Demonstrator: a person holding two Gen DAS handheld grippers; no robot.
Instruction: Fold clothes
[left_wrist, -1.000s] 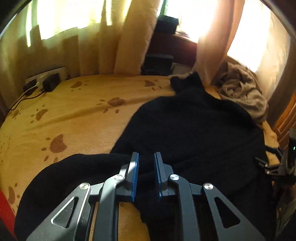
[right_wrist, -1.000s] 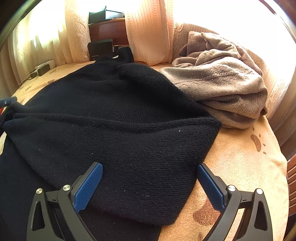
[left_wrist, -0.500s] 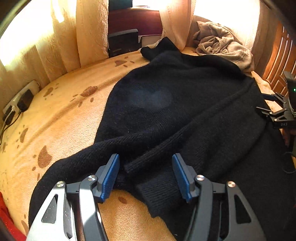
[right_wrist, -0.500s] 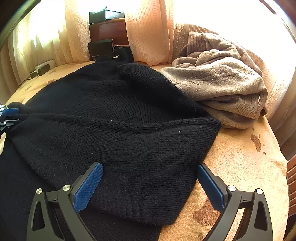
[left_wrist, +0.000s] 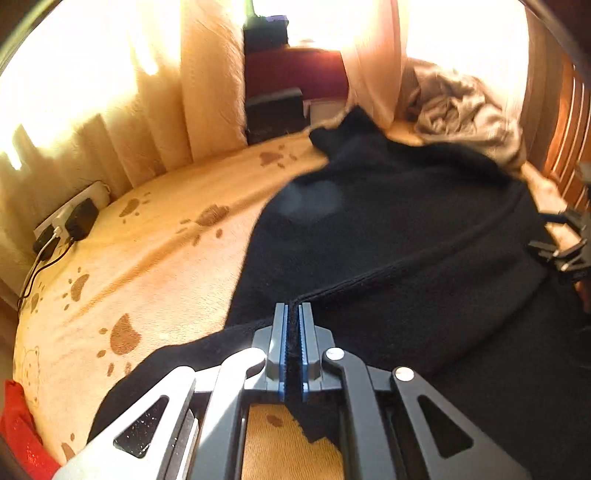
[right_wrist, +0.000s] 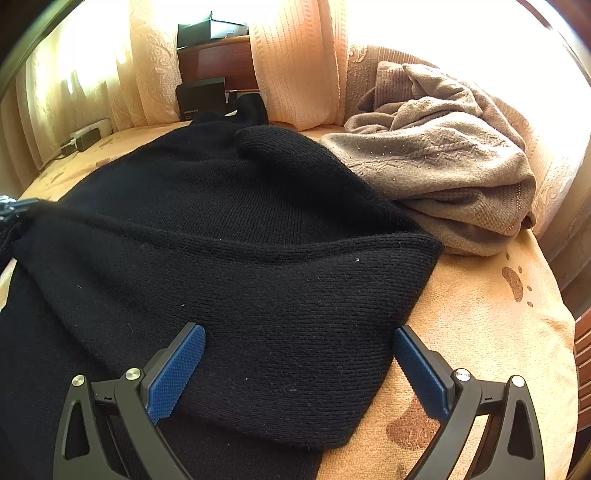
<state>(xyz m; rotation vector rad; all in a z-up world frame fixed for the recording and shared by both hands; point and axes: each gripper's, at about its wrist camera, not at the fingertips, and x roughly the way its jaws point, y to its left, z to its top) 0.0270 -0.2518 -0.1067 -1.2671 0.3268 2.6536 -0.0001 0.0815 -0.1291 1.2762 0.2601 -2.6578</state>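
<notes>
A black knit sweater (left_wrist: 406, 236) lies spread on a yellow paw-print blanket (left_wrist: 147, 258), with a fold laid across its lower part. My left gripper (left_wrist: 293, 314) is shut on the folded edge of the black sweater at its left side. In the right wrist view the same sweater (right_wrist: 229, 229) fills the middle. My right gripper (right_wrist: 297, 339) is open and empty, its blue pads (right_wrist: 177, 365) wide apart just over the sweater's right lower part. The right gripper also shows at the right edge of the left wrist view (left_wrist: 565, 243).
A crumpled beige sweater (right_wrist: 443, 158) lies at the far right of the bed. A power strip with chargers (left_wrist: 70, 221) sits at the left edge. Curtains (left_wrist: 207, 74) and a dark wooden stand with black boxes (left_wrist: 288, 85) are behind. A red cloth (left_wrist: 18, 428) lies bottom left.
My left gripper opened half a second ago, then closed on the sweater's folded edge. My right gripper stayed still and open.
</notes>
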